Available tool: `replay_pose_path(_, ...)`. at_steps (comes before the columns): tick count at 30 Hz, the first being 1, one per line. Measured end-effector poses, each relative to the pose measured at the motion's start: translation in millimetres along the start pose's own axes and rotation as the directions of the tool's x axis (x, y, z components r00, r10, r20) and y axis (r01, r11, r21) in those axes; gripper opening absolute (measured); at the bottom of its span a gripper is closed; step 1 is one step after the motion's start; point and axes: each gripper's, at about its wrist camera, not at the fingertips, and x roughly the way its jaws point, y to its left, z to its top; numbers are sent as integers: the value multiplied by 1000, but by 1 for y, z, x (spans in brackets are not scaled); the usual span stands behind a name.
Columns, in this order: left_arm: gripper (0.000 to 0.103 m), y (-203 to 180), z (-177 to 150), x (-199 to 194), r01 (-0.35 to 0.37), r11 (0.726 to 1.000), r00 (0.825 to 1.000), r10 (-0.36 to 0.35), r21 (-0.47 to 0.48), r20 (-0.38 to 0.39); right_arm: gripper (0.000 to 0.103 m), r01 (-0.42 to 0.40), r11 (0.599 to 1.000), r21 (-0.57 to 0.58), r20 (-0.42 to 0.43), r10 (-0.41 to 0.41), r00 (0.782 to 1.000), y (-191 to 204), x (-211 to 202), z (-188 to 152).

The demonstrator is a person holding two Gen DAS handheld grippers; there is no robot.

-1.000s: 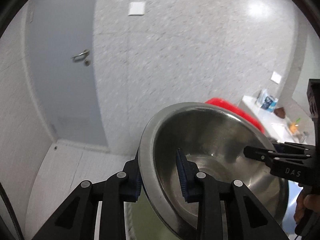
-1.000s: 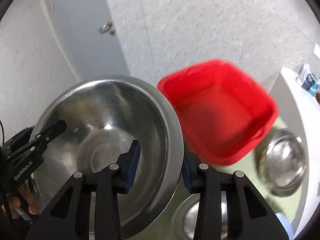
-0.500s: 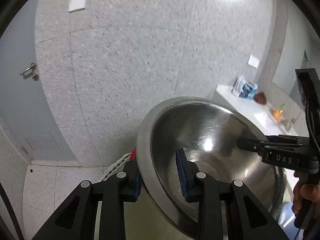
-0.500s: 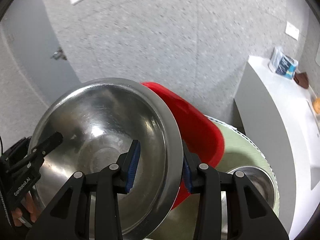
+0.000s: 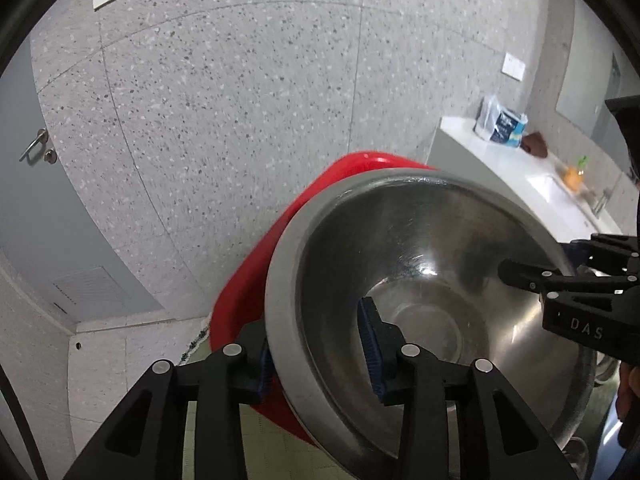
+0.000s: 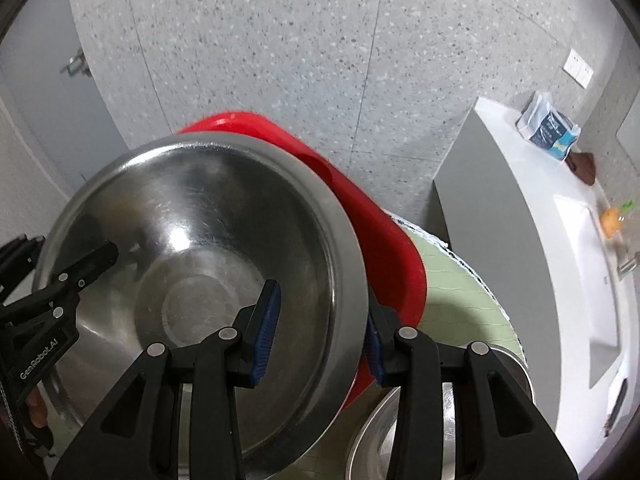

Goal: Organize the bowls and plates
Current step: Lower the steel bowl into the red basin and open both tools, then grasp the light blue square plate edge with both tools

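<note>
Steel bowl [image 5: 432, 280] held tilted in the air over the green tabletop [image 6: 460, 292], left gripper [image 5: 316, 344] and right gripper [image 6: 320, 328] each clamped on opposite rims, red tub [image 6: 384, 232] directly behind, second bowl [image 6: 380, 440] below.

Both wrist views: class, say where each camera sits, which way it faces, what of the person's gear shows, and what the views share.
Left wrist: rides the left hand-held gripper, faces the steel bowl, speckled wall beyond; right hand-held gripper shows opposite.
Right wrist: rides the right hand-held gripper, faces the same bowl; left hand-held gripper shows.
Shared: bowl, red basin, white counter.
</note>
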Motion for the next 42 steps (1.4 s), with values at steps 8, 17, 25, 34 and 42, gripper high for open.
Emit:
replay_pose_path(8,75,-17,-4,7,-25,999,1000,25,31,9,74,3,999,-50,5,-3,1000,7,2,-5)
replay_pose_path(17,93,-37,-20,-44,-59,998,994,59,2,97,78,-67,998,1,75,66,995,-8,-46,-21)
replay_pose_path(25,102,-89,-76,-138,-79,997,970,81,-17,228,86,-92,995,44,203,81,976,-50,-131,-61)
replay_pose_path(34,102,-169,-182,-233,-55,998,965,46,28,259,91,-83,989,120,289,46,956,-105,-200,-151)
replay_pose_path(42,102,-234,-265,-274,-53,992,984,32,114,176,92,-81,973,215,242,27,970,-141,-209,-239)
